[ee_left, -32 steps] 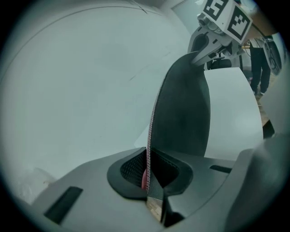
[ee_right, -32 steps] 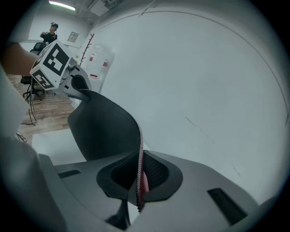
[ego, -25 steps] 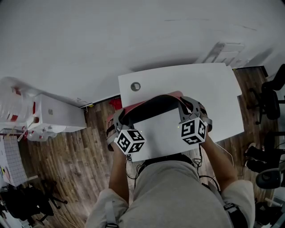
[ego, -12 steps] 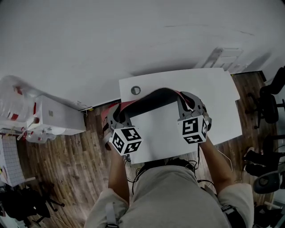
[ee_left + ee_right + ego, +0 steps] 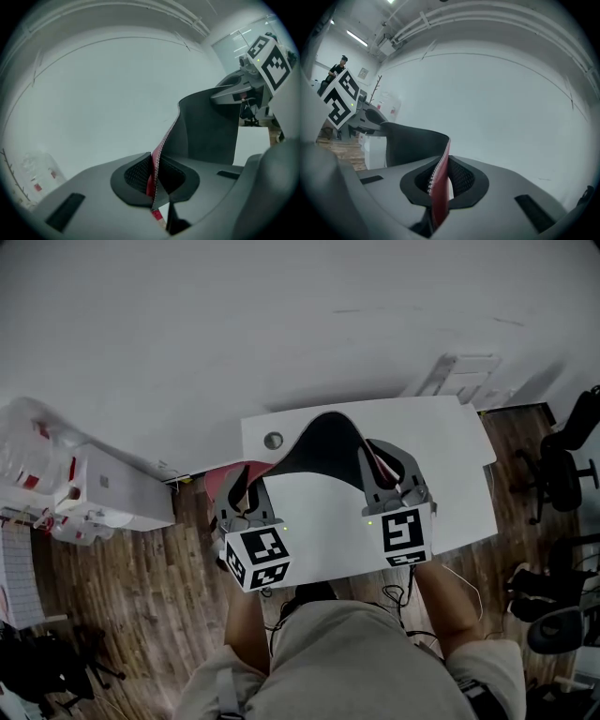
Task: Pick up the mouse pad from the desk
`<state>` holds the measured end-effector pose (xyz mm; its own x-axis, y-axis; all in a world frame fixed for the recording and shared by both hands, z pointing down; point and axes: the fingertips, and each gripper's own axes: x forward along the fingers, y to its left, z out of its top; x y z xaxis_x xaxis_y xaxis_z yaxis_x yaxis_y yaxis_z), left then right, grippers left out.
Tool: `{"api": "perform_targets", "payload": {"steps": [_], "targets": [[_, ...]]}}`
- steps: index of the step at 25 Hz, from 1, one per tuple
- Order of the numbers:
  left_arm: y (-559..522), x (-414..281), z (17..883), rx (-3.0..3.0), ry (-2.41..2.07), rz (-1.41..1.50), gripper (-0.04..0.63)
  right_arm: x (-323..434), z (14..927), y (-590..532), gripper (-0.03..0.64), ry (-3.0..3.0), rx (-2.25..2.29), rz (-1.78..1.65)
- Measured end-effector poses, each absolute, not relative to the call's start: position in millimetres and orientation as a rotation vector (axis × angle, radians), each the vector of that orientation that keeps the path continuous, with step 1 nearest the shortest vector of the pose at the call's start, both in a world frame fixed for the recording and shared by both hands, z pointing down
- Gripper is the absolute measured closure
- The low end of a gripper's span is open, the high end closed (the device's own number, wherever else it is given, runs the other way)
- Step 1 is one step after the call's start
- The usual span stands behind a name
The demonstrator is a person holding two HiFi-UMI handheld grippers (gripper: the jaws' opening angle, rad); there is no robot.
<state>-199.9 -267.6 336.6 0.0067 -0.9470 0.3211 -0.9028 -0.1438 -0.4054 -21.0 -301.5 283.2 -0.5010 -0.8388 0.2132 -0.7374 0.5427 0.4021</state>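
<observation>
Your left hand-held gripper [image 5: 242,491] is clenched on the left edge of the mouse pad [image 5: 322,442]. The pad hangs curved between both tools, above the white desk [image 5: 450,437]. Your right hand-held gripper [image 5: 380,460] pinches its right edge.

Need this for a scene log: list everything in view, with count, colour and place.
desk: one, white, centre.
pad: one, black with a red underside, lifted over the desk, bowed between the two grippers.
cabinet: one, white, on the floor at left.
chairs: at least two, black, right edge.
floor: brown wood, left and right of the desk.
left gripper: one, grey, shut on the pad's left edge.
right gripper: one, grey, shut on the pad's right edge.
person: one, grey top, bottom centre.
</observation>
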Motion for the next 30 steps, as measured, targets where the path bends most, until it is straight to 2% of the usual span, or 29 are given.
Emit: {"api": "perform_targets", "payload": {"steps": [19,30], "targets": [[-165,-27,247,-2.309,1.91,-0.268,0.565,131,219,-156,0.567,-2.452,1.552,-0.446],[-99,57,263,-2.401,1.811,-0.246,0.565,209,231,-90,0.567,-2.413,1.606,-0.382]]}}
